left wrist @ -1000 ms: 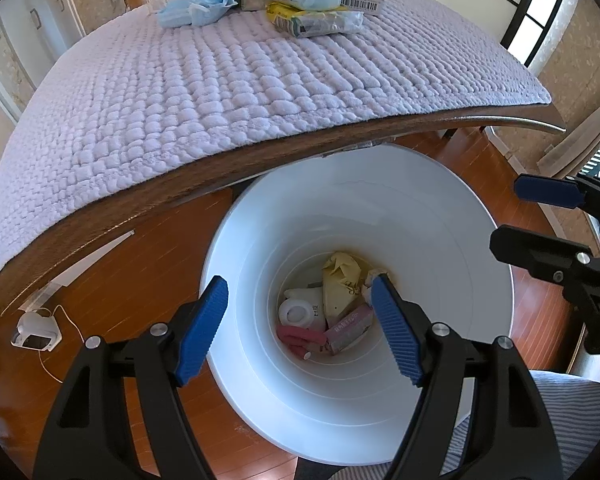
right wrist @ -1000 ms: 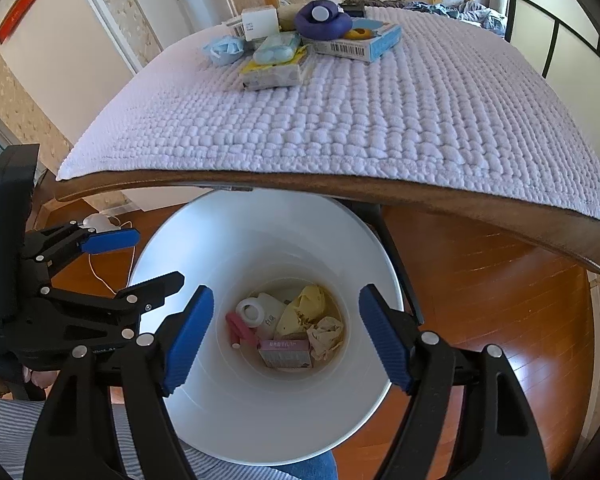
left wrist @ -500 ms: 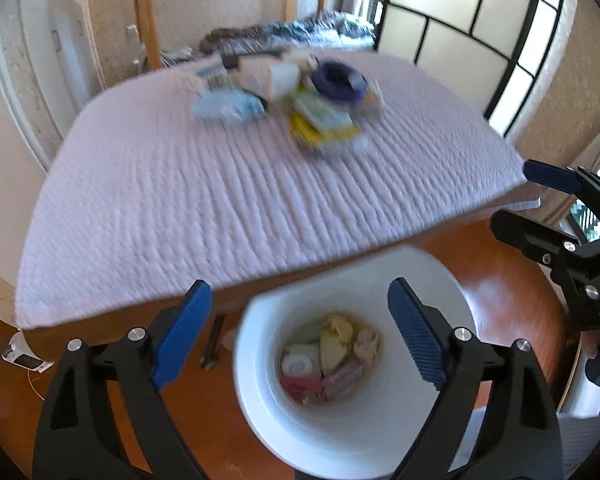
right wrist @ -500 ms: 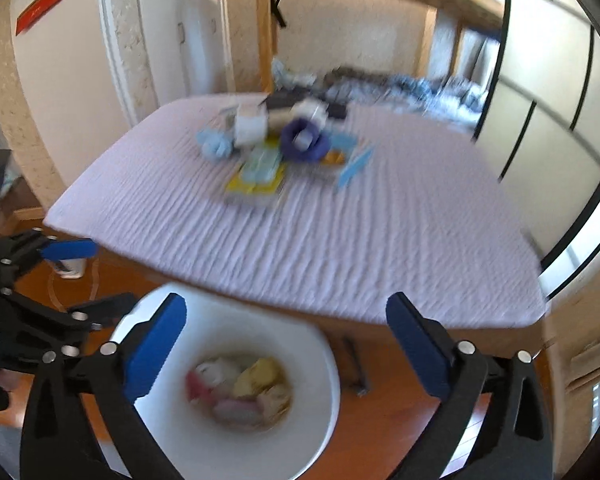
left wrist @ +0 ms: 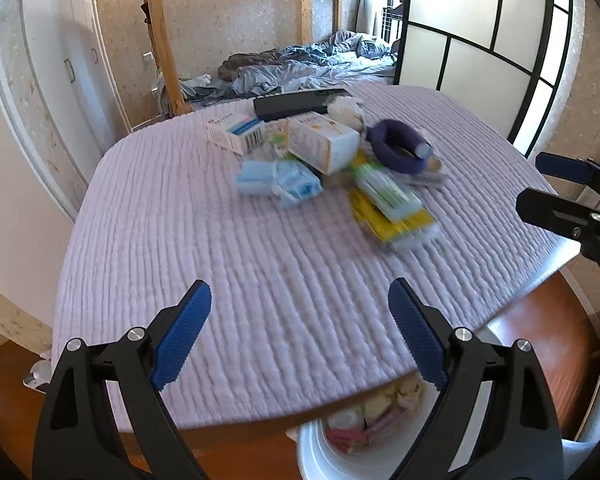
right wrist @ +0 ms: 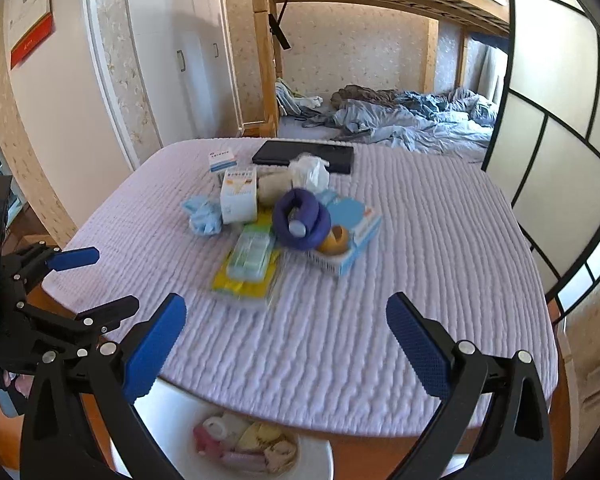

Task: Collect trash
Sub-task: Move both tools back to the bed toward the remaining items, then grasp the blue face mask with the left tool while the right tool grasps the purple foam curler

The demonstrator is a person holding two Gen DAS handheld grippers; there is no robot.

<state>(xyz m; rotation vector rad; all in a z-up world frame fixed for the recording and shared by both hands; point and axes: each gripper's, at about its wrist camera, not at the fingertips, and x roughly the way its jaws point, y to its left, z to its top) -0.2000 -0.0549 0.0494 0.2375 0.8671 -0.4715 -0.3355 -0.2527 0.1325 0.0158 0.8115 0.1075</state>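
Note:
A pile of trash lies at the far middle of the lilac quilted table [left wrist: 260, 264]: a crumpled blue mask [left wrist: 276, 180], a white box [left wrist: 320, 144], a purple ring [left wrist: 400, 148] and a yellow-green packet [left wrist: 392, 204]. From the right wrist the same ring [right wrist: 300, 220], packet [right wrist: 248, 268] and white tissue [right wrist: 308, 172] show. Below the table's near edge stands the white bin [left wrist: 312, 452] with wrappers inside [right wrist: 244, 440]. My left gripper [left wrist: 298, 308] and right gripper [right wrist: 286, 312] hover open and empty above the table's near edge, well short of the pile.
A black flat case [right wrist: 304, 154] lies at the table's far side. Behind it is a bunk bed with blue bedding [right wrist: 412, 120]. A dark-framed sliding screen [left wrist: 480, 52] stands at the right, closet doors [right wrist: 188, 60] at the left, and wooden floor [left wrist: 540, 320] around.
Both grippers have risen and tipped up from over the bin to face the table top. Their jaws have spread wider. The bin has dropped to the bottom of both views.

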